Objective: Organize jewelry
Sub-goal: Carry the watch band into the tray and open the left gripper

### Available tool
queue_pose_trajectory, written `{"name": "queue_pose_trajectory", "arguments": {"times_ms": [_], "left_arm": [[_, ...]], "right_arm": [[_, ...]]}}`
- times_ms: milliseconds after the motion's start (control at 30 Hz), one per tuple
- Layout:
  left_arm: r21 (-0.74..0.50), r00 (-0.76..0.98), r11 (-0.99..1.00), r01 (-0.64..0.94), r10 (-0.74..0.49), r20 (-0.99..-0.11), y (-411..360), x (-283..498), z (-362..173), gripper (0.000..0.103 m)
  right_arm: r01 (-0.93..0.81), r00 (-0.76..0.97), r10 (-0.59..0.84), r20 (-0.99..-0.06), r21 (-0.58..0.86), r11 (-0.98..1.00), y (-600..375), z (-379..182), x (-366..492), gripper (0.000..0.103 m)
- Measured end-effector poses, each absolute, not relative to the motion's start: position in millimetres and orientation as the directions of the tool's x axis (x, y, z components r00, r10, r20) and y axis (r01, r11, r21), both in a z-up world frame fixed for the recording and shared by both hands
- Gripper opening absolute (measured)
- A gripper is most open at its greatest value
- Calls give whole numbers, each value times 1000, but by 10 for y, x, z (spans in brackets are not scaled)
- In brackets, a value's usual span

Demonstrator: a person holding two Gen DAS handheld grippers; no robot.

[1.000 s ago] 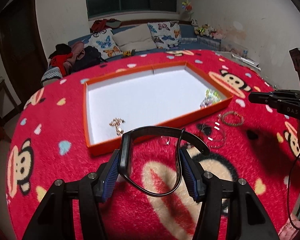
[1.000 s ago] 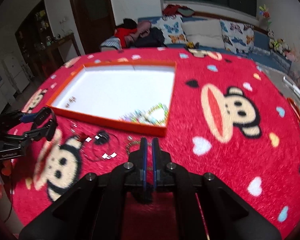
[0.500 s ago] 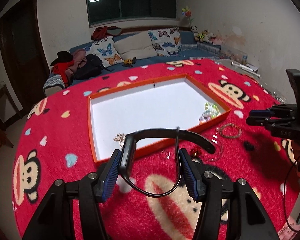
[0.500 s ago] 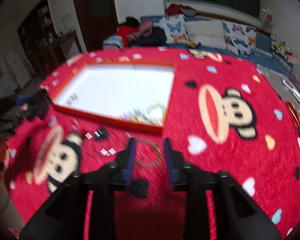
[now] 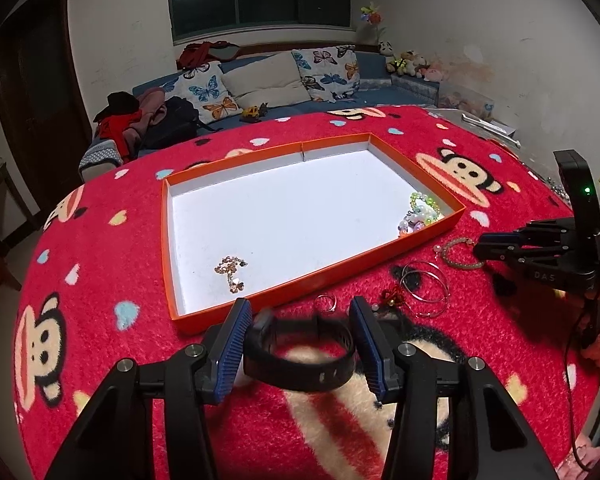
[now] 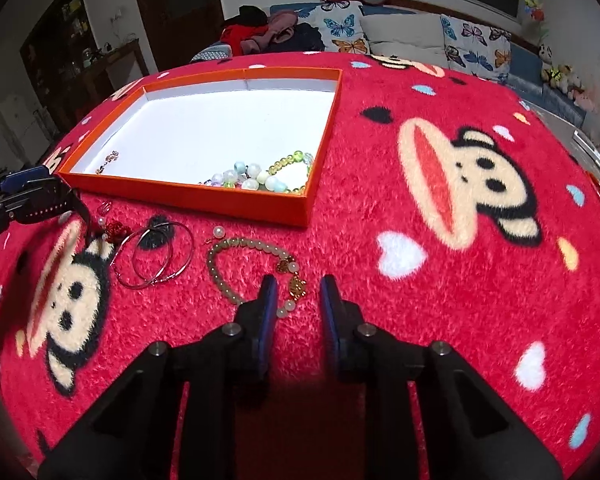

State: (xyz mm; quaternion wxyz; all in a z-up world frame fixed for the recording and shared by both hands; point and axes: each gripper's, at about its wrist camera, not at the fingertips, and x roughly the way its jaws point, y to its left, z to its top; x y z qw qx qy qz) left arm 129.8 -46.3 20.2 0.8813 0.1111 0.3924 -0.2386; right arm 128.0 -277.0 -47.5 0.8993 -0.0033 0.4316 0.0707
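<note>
My left gripper (image 5: 300,328) is shut on a black wristband (image 5: 300,364), held above the cloth just short of the orange tray's near rim (image 5: 312,286). The tray (image 6: 236,200) holds a gold chain (image 5: 230,272) and coloured bead bracelets (image 6: 256,176). My right gripper (image 6: 296,296) is open, its fingers on either side of the gold charm end of a pale green bead bracelet (image 6: 252,268) on the cloth. Thin silver bangles (image 6: 156,256), a red charm (image 6: 116,228) and a small ring (image 5: 325,303) lie loose in front of the tray.
The round table carries a red monkey-print plush cloth (image 6: 460,208). A blue sofa with butterfly cushions (image 5: 276,76) stands behind it. The left gripper shows at the left edge of the right wrist view (image 6: 36,196); the right gripper shows at the right of the left wrist view (image 5: 540,248).
My right gripper has opened and come down around the bead bracelet's charm end. My left gripper has tilted down, with the wristband now lower between its fingers and the tray farther ahead.
</note>
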Motion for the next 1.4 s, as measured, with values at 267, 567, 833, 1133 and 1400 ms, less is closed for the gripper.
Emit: {"name": "queue_pose_trajectory", "arguments": {"times_ms": [267, 567, 833, 1133, 1400], "left_arm": [[14, 577, 858, 514, -333, -746, -509, 1252, 186, 53], [26, 605, 859, 511, -337, -721, -447, 1192, 374, 53], [35, 652, 857, 514, -364, -665, -463, 1290, 758, 53], [45, 663, 852, 521, -371, -650, -713, 1833, 959, 53], [42, 628, 845, 532, -361, -689, -917, 2293, 746, 53]], "right_arm": [[-150, 622, 94, -777, -1, 989, -2686, -471, 1275, 11], [-144, 666, 111, -738, 19, 989, -2676, -259, 1167, 5], [-206, 747, 195, -636, 58, 977, -2596, 351, 1167, 5], [-251, 783, 245, -572, 70, 966, -2533, 769, 1600, 5], [-239, 768, 246, -592, 91, 967, -2551, 746, 1936, 4]]}}
